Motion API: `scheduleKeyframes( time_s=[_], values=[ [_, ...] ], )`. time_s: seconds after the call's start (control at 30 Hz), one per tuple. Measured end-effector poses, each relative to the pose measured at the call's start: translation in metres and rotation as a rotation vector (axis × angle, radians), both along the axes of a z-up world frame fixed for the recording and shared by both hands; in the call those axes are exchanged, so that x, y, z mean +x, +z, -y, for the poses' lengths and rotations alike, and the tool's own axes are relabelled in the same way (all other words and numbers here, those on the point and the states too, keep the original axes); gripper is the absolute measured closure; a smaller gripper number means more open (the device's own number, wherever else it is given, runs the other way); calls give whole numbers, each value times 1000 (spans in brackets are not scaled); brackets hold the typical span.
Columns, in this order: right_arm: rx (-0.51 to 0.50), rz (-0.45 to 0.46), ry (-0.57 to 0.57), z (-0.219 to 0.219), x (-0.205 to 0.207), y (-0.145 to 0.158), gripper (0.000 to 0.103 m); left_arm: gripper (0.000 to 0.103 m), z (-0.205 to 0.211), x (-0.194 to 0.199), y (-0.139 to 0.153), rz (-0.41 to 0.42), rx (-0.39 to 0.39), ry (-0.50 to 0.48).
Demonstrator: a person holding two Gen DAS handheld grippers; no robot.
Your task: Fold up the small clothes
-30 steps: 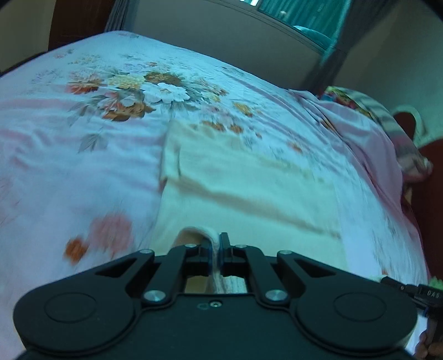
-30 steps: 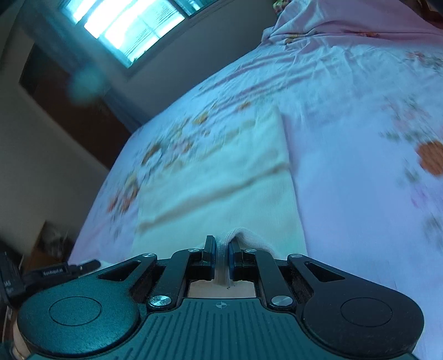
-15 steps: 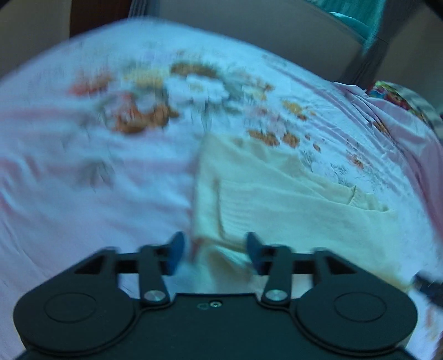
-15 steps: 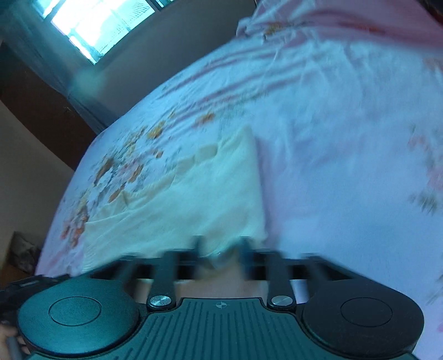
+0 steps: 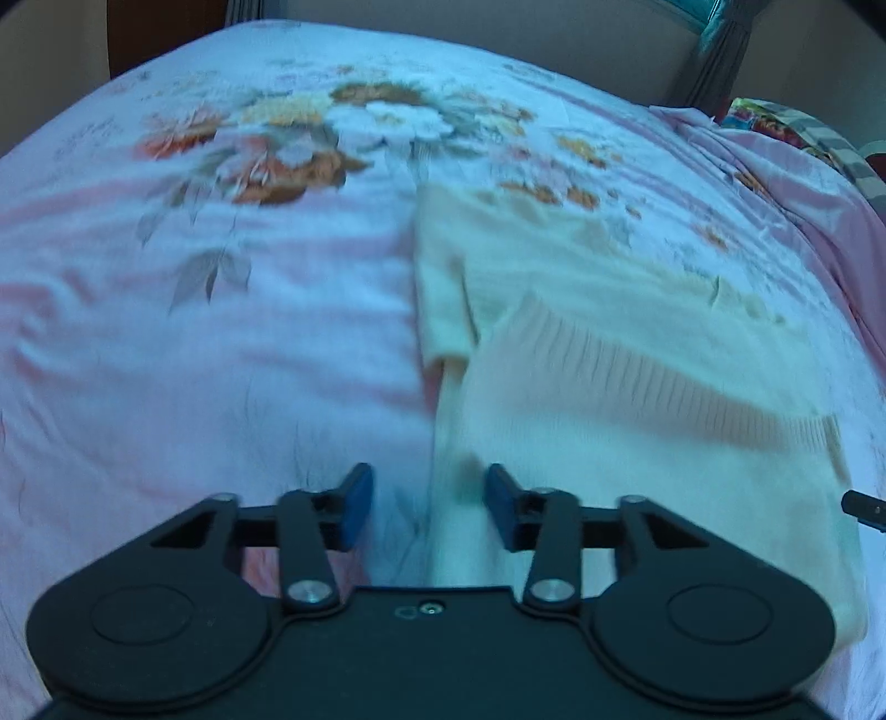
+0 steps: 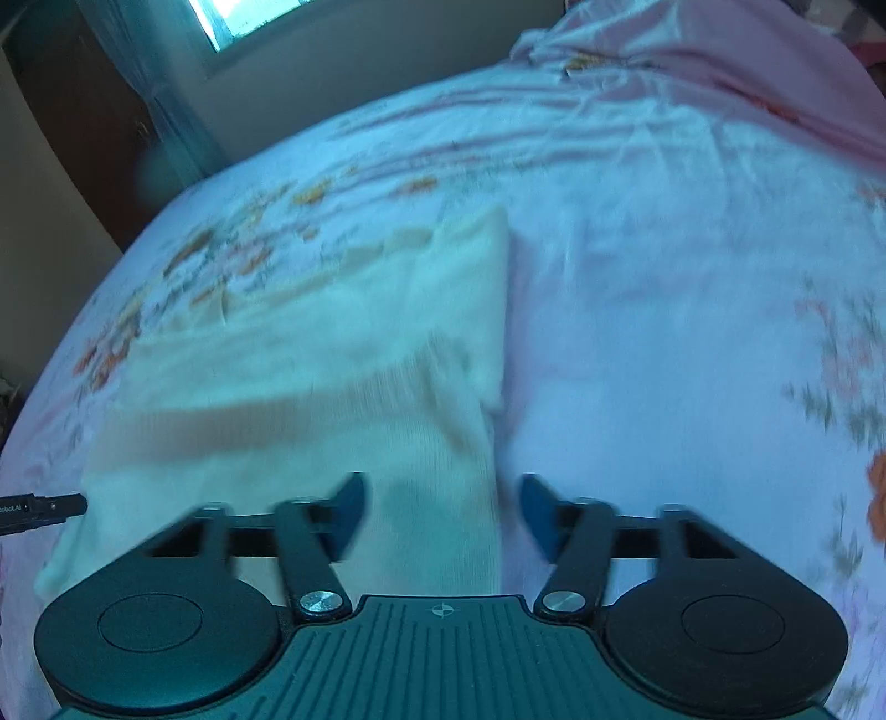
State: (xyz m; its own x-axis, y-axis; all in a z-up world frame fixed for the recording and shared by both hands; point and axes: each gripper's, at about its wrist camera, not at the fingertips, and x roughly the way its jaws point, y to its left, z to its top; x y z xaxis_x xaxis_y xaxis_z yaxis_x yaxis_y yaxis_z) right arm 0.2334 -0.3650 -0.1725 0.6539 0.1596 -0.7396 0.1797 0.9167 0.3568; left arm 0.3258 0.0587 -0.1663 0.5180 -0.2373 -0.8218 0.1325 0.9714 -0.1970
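The cream knitted garment (image 5: pixel 637 421) lies flat on the flowered bedsheet (image 5: pixel 194 343), already doubled over once, its ribbed hem band running slantwise from the centre toward the right edge of the left wrist view. What the coming move turns on is that the garment's long axis lies crosswise between the two claws, each sitting over one near end of it. In the left wrist view the left claw (image 5: pixel 426 507) straddles the garment's left edge at lower centre, so the cloth spreads away to the right and upward. In the right wrist view the right claw (image 6: pixel 440 512) straddles the right edge of the garment (image 6: pixel 310 387), with the cloth running off to the left and upward. Both claws are released: the blue pads stand apart with nothing pinched, though their jaws have just been closing in part, a strip of the garment's edge lying loose between them in each view. Neither hand looks nearer than the other; each seems to own its own corner. The left wrist view shows the ribbed band sharply and a folded sleeve (image 5: pixel 443 310) at centre, where the right wrist view is smeared; the right wrist view alone shows the window (image 6: pixel 243 22) at upper left and the bare bedsheet (image 6: pixel 692 332) beyond the garment's right edge.
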Motion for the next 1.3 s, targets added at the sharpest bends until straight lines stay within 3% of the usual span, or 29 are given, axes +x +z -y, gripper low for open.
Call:
scheduleKeyframes(
  time_s=[0.13,0.23,0.27,0.33,0.37,0.4,0.6,0.73,0.83,0.9,1.0,1.07,1.1,1.17,1.23,1.3],
  values=[
    [15,-15,-4,-2,-16,-4,48,79,-3,-14,1,0,-25,-11],
    [27,-7,-38,3,-23,-2,48,81,2,-19,1,8,0,-34],
    [36,-19,-36,3,-23,-3,48,89,4,-20,1,11,8,-36],
    [65,-26,-35,3,-25,-4,59,96,2,-22,1,6,-13,-19],
    [91,-36,-29,3,-25,-5,73,98,2,-23,2,10,-17,-17],
    [97,-43,-29,3,-25,-6,78,98,3,-24,3,14,-14,-20],
    [131,-14,-16,6,-36,5,96,99,2,-30,12,28,-49,-36],
    [69,-8,3,-1,-44,8,95,97,9,-35,8,32,13,-81],
    [117,-24,1,0,-49,2,95,93,7,-39,5,17,7,-78],
    [110,-35,10,-3,-50,-1,96,99,8,-41,3,24,33,-73],
    [106,-51,-9,-3,-48,-3,96,99,1,-39,2,10,3,-36],
    [145,-13,-28,1,-53,3,97,100,-4,-41,7,15,-36,-19],
    [165,5,-23,2,-55,6,97,100,-4,-44,9,27,-33,-28],
    [102,-22,29,-3,-50,5,97,100,1,-46,9,41,1,-66],
    [89,-39,57,-4,-42,1,96,94,9,-42,10,52,57,-101],
    [122,-18,18,5,-33,1,94,78,10,-35,14,76,63,-79]
  ],
)
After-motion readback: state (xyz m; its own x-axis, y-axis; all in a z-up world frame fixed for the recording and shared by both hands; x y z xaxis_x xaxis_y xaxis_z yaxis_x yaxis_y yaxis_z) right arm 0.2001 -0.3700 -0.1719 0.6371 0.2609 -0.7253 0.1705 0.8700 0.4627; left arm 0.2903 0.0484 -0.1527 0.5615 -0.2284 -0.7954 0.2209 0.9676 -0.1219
